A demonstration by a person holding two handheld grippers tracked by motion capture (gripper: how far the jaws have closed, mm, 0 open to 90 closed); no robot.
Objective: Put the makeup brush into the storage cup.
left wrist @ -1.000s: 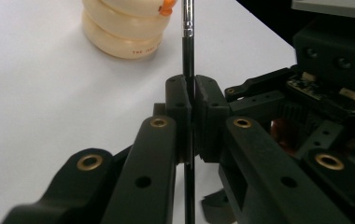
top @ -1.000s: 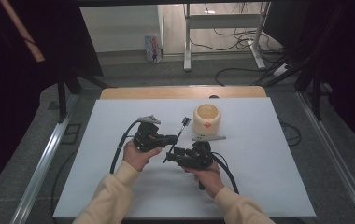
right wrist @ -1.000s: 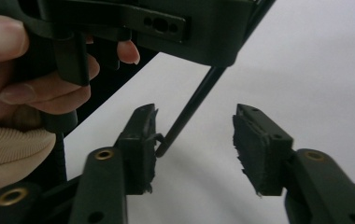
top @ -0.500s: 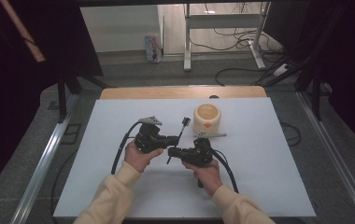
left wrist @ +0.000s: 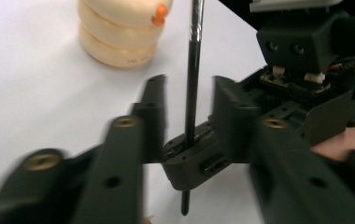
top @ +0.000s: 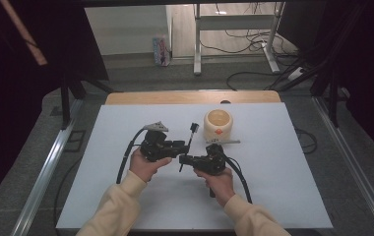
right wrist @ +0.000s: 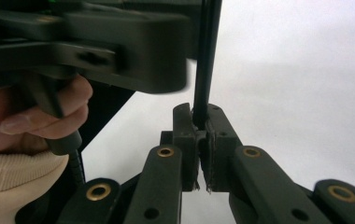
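A thin dark rod [top: 189,140] with a small black head at its far end stands tilted between my two grippers. My right gripper [top: 182,160] is shut on its lower part; in the right gripper view the pads [right wrist: 188,135] pinch the rod [right wrist: 206,70] tightly. My left gripper [top: 183,146] faces it from the left. Its jaws have just been opening and stand apart on either side of the rod [left wrist: 193,70] without touching it. The left gripper view also has the right gripper's closed fingertips [left wrist: 194,161] around the rod. Each gripper is held by one hand.
A cream ribbed round container [top: 217,124] with an orange spot sits on the white table [top: 283,162] just beyond the grippers, also seen as the container [left wrist: 119,28] in the left gripper view. A wooden strip [top: 190,97] edges the far side.
The left gripper's jaws have let go of the rod and parted. The right gripper's jaws have closed on it. Both hands have stayed in place.
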